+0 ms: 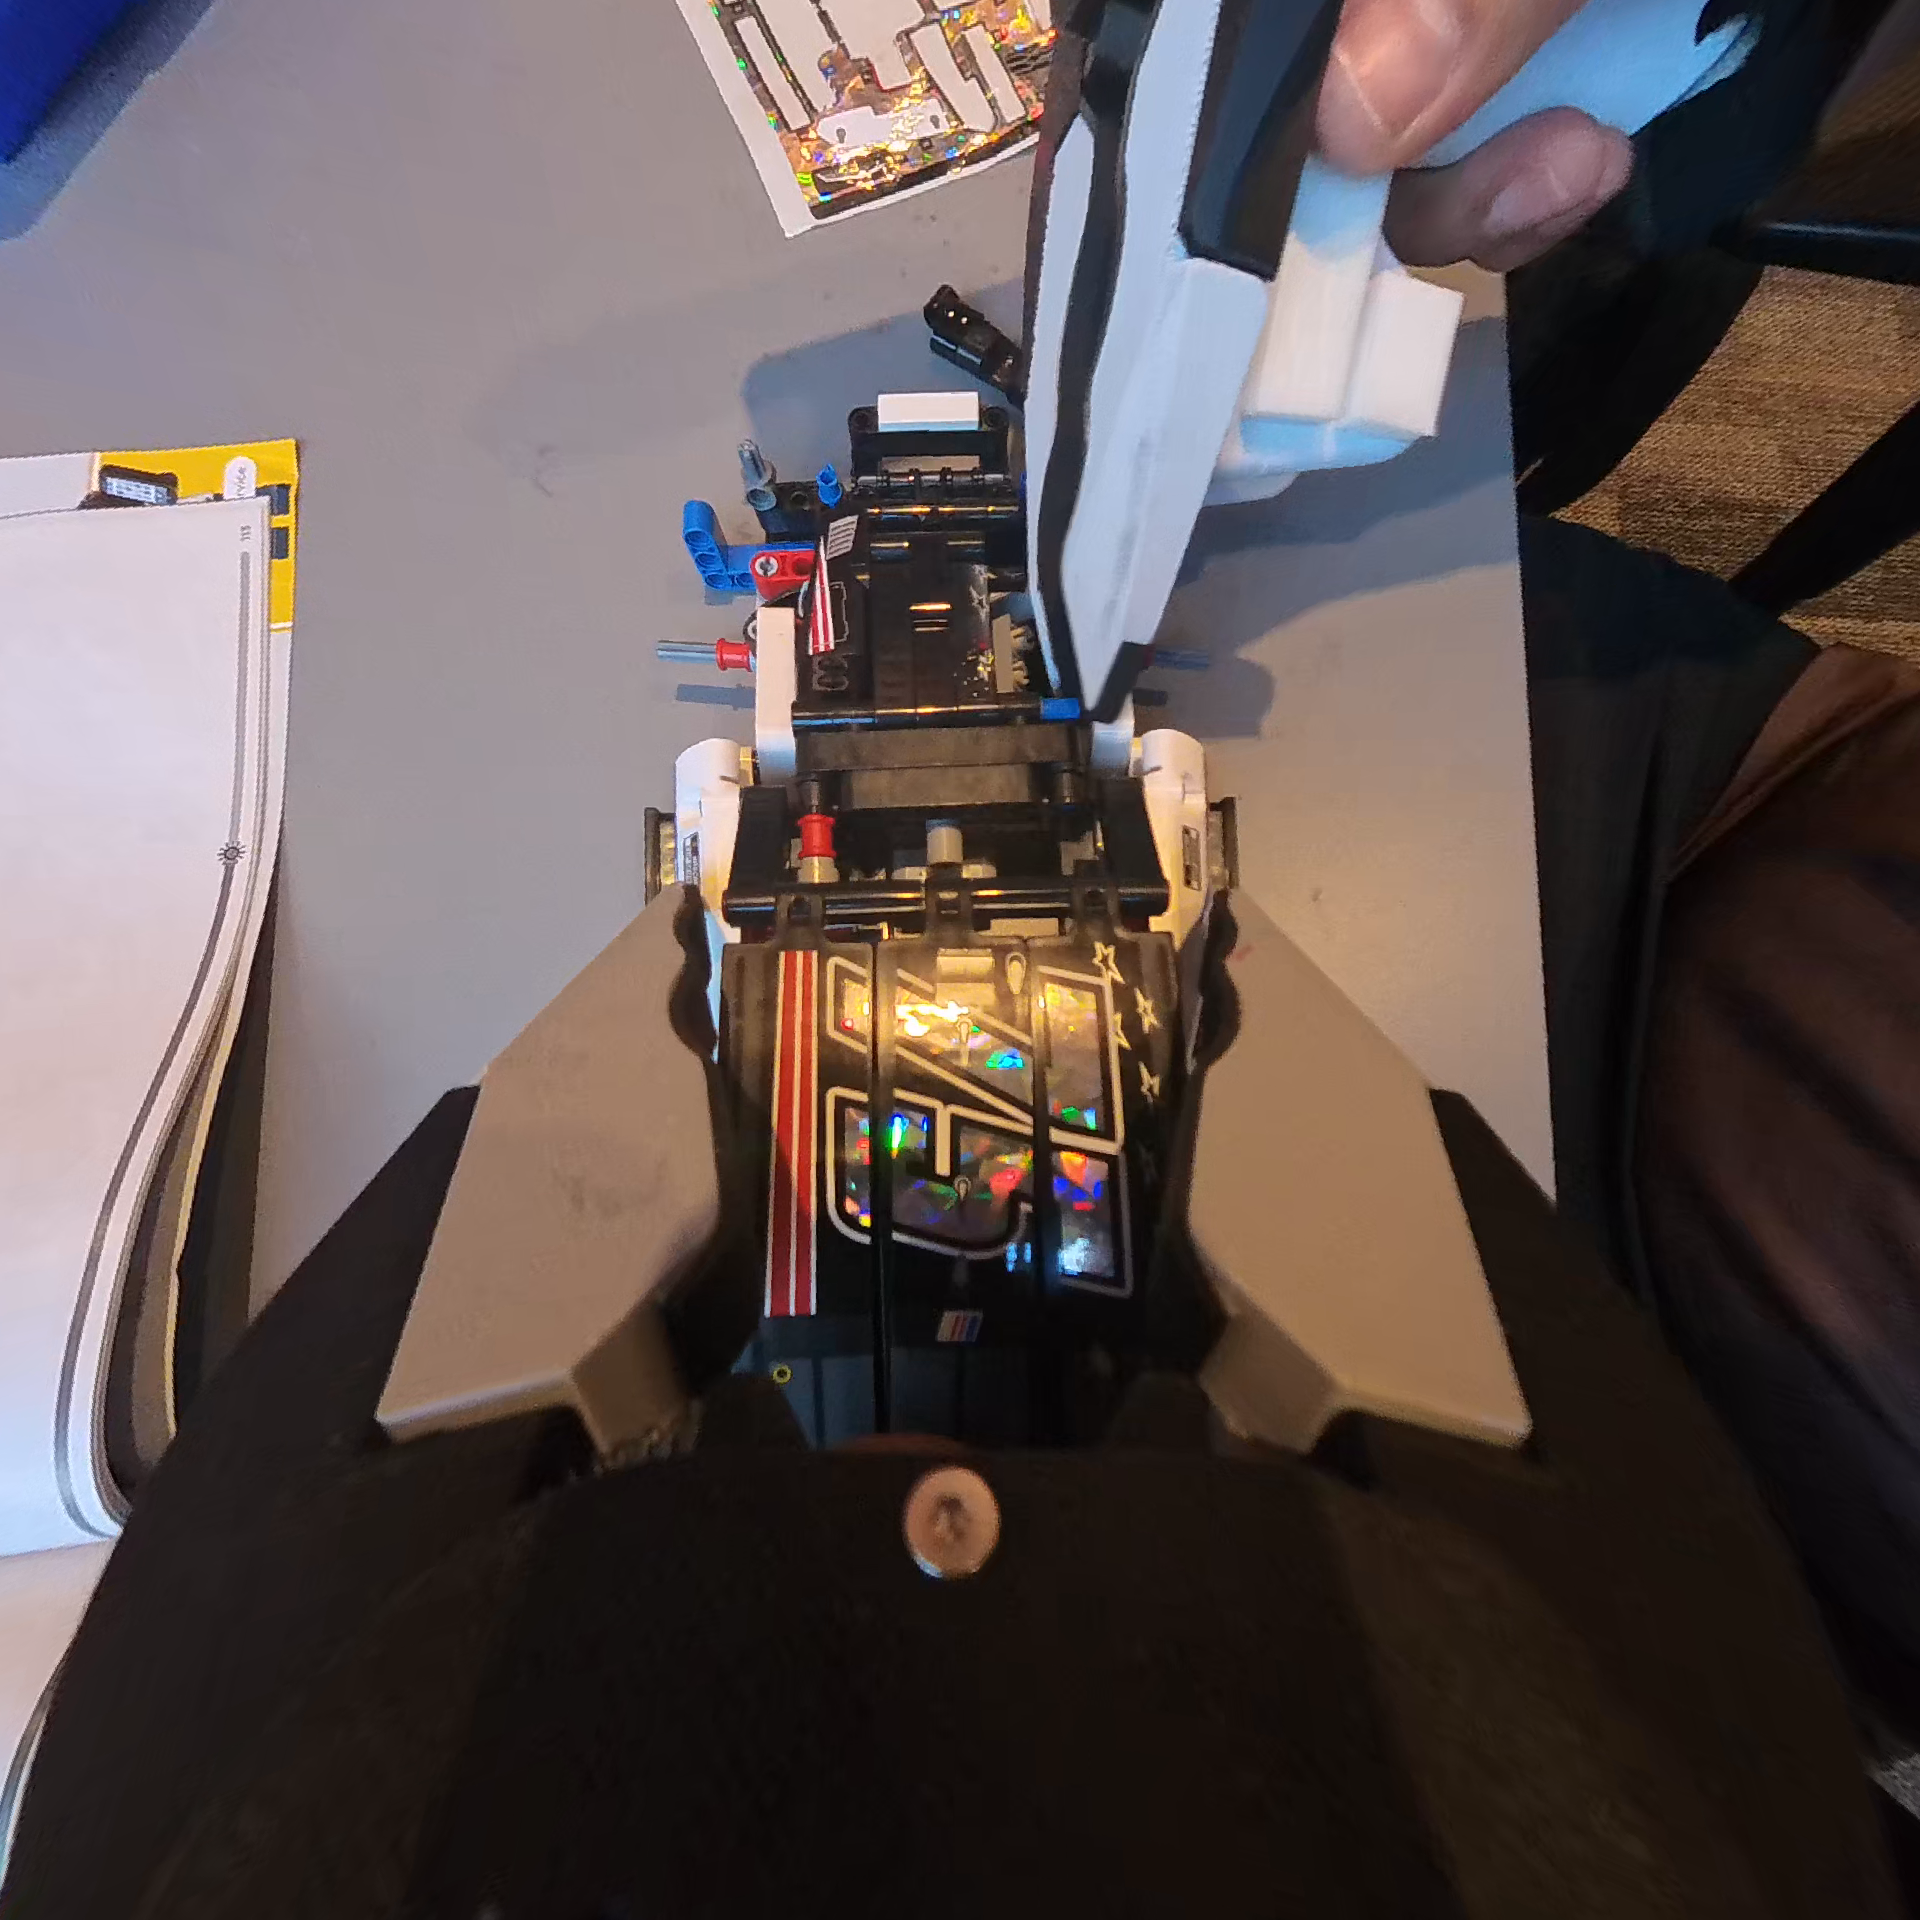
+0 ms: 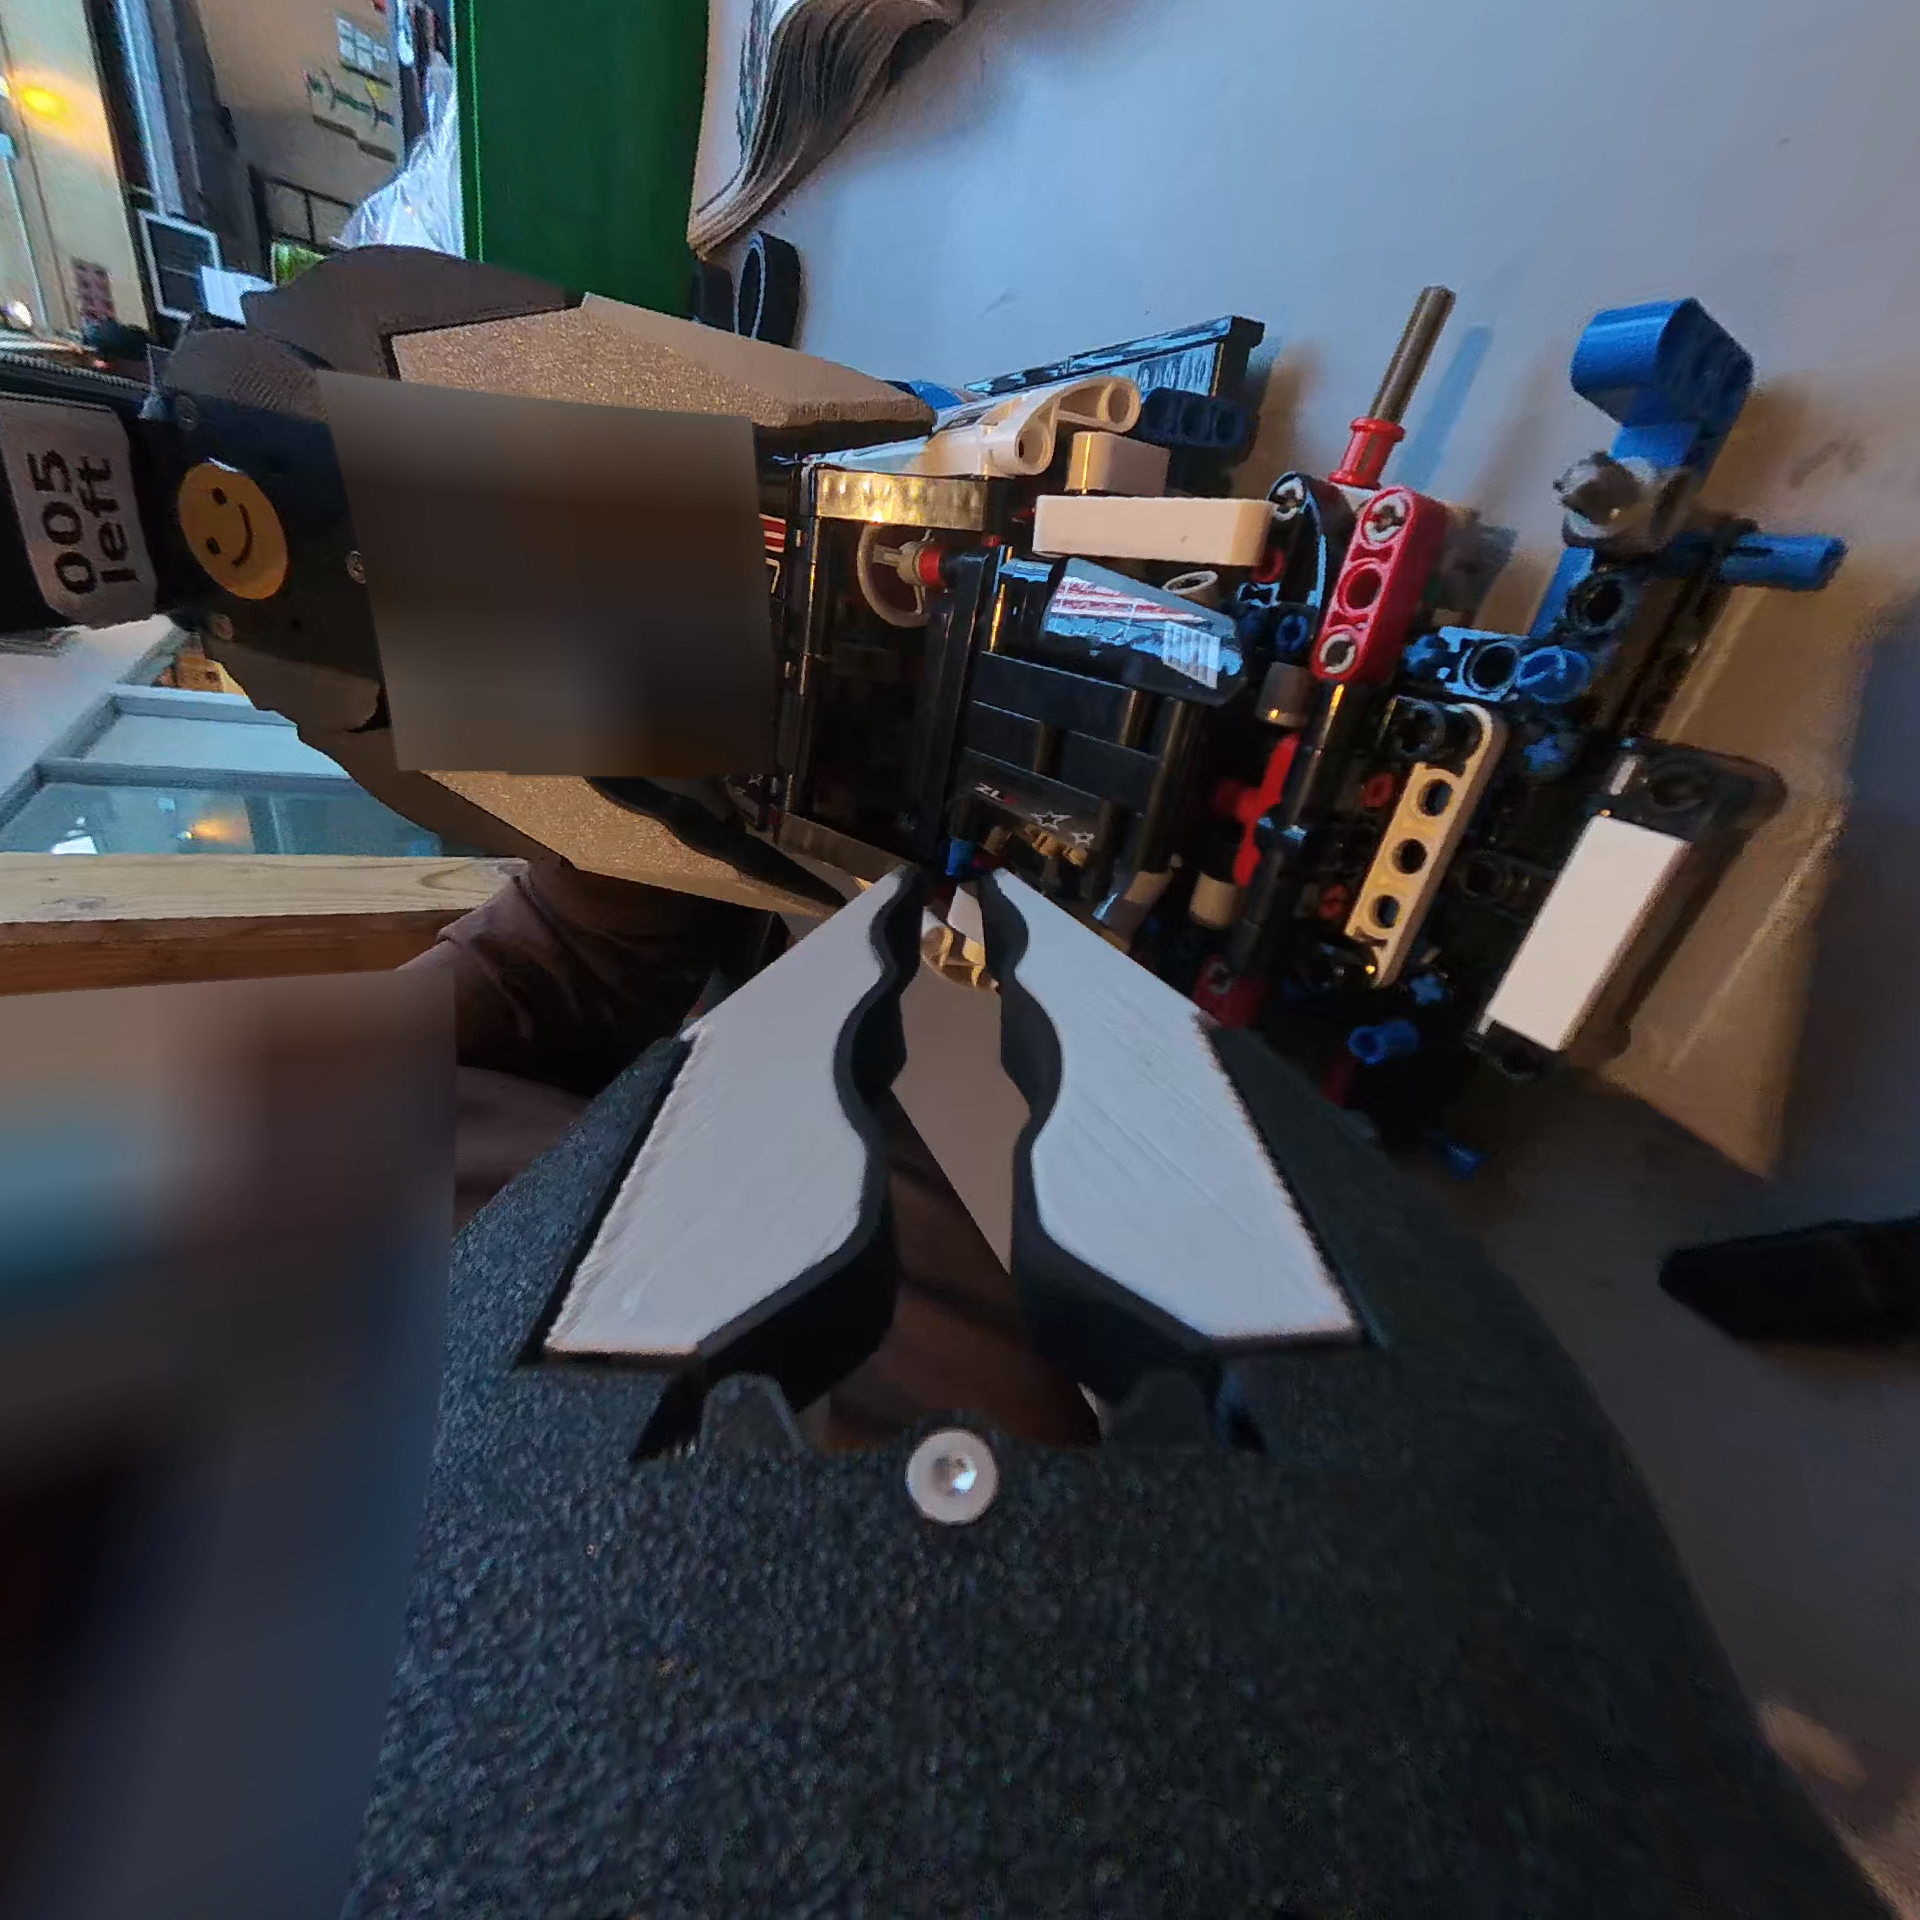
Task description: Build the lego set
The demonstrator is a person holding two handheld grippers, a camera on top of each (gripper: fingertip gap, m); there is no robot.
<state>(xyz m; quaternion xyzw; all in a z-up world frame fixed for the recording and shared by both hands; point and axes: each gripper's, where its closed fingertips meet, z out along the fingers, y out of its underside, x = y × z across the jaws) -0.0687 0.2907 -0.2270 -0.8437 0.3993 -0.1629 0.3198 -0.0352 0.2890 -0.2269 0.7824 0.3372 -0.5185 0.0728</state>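
Left hand-held gripper [image 1: 951, 1039]: jaws pinching the lego car [image 1: 935, 790] across its hood, pads on both flanks of the black hood panel [image 1: 951, 1122] w/ the holographic sticker. Car sits flat on the grey desk [image 1: 468, 343], nose toward the cam, unfinished rear pointing away.

Right hand-held gripper [image 2: 948, 894]: jaws nearly pressed together, narrow gap at the tips, tips at the car's side by the cabin. Can't tell if they're nipping a small part – something white shows between the pads, unclear. In the left view its tip sits by the blue pin [image 1: 1060, 709] on the chassis edge.

Rear end: exposed black frame, blue liftarm [image 2: 1662, 395], red beam [image 2: 1371, 582], grey axle [image 2: 1413, 343] w/ red bush sticking out, white tile [image 1: 928, 410] at the back.

Around: instruction booklet [image 1: 135, 935] left of the car, sticker sheet [image 1: 883, 104] beyond it, loose black piece [image 1: 971, 332] near the rear.

Handling, imo: light, rigid plastic, glossy so pads can slip. Pinned joints pop under side load; protruding axles/pins snag. Hold by hood or chassis flanks as now, not the loose rear beams. Push new parts inline w/ the pin, brace opposite side.
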